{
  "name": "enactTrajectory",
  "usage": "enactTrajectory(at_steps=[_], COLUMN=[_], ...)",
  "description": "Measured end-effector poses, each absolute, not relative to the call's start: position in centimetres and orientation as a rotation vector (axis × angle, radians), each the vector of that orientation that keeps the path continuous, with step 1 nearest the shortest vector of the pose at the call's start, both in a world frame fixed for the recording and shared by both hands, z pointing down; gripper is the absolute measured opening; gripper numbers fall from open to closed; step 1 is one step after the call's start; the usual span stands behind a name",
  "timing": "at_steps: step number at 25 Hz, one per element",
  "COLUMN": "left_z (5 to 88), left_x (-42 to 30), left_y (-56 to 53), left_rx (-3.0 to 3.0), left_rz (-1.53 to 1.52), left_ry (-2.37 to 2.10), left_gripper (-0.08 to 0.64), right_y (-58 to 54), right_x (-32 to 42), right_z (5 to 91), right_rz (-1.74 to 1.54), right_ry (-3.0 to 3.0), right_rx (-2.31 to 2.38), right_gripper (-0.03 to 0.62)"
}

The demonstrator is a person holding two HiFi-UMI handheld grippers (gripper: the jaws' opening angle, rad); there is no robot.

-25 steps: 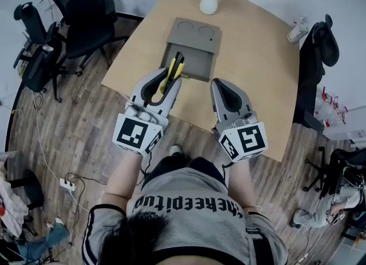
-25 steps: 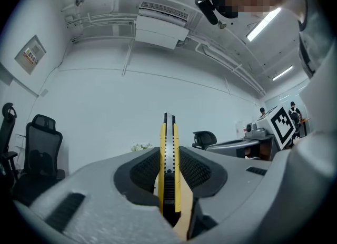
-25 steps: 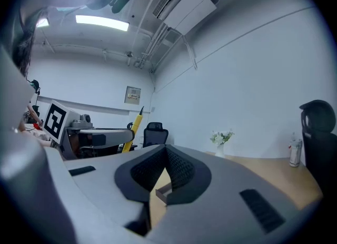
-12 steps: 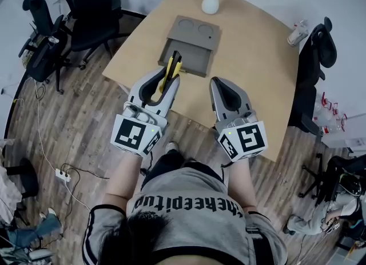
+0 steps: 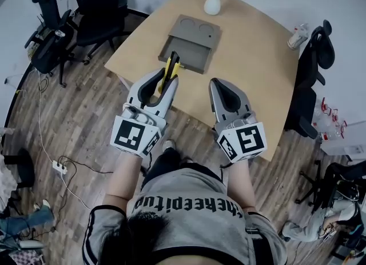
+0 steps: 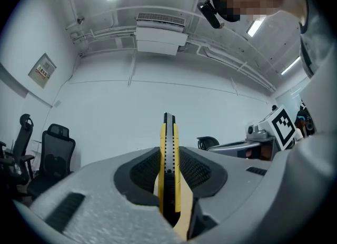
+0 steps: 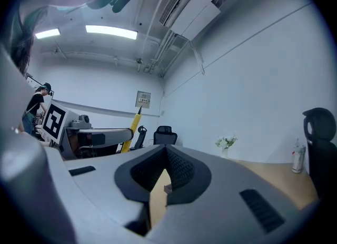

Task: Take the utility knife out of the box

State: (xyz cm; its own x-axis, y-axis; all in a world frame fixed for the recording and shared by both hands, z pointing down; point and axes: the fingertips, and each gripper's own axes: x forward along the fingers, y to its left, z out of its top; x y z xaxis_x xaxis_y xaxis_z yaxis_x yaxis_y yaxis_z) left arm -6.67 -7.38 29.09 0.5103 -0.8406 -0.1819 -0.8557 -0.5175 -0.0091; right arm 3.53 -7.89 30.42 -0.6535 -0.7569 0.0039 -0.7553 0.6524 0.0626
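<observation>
Two claws hung side by side over the near edge of the wooden table (image 5: 257,58), low in the middle of the head view. The left claw (image 5: 167,76) was clamped on the yellow and black utility knife (image 5: 170,67). In the left gripper view its pads pressed both flat sides of the utility knife (image 6: 169,148), which stood on edge and stuck out well past the tips. From above, the knife's far end overlapped the lower left corner of the grey box (image 5: 194,57), which lay open on the table toward the upper middle of the frame. The right claw (image 5: 217,82) was closed on nothing, its tips meeting in the right gripper view (image 7: 165,147). A white vase of flowers (image 5: 212,2) stood at the table's far end, above the box, and black office chairs (image 5: 94,15) filled the upper left.
</observation>
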Motion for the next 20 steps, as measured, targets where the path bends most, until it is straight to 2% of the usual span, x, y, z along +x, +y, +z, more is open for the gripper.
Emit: enactTrajectory(at_steps=[20], left_z=[28.3], left_x=[-5.7], left_y=[-0.4], left_rx=[-2.526], left_rz=[0.268], left_ry=[1.614], left_gripper=[0.126], right_y=[-1.9], right_x=[6.0], right_z=[29.8], right_rz=[-0.115], right_ry=[-2.878], right_rx=[1.221], right_gripper=[0.006])
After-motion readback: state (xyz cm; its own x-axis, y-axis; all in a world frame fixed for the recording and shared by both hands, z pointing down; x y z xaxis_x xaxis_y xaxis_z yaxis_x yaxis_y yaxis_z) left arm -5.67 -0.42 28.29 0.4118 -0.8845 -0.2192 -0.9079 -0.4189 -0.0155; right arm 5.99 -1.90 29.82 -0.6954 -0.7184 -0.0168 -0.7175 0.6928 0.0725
